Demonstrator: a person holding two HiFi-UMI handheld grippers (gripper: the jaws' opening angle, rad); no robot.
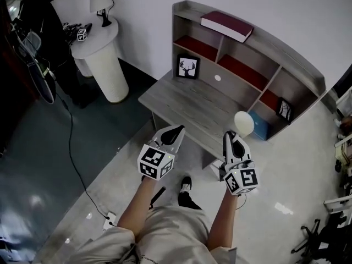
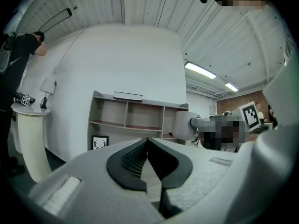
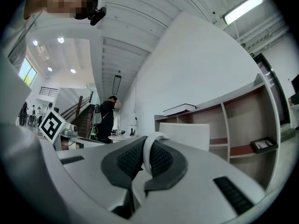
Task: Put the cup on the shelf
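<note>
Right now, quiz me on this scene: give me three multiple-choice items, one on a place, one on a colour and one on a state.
1. The book lies
A. on top of the shelf unit
B. flat on the desk top
C. on the round pedestal table

2. The cup is
A. red
B. black
C. white

3. The right gripper is
A. open and empty
B. shut on the cup's handle
C. lying on the floor

Answers:
1. A: the head view shows the book on the unit's top board, above the compartments.
2. C: the cup shows white against the grey desk in the head view.
3. B: in the right gripper view the jaws are closed on the white handle, with the cup's body just beyond them.
</note>
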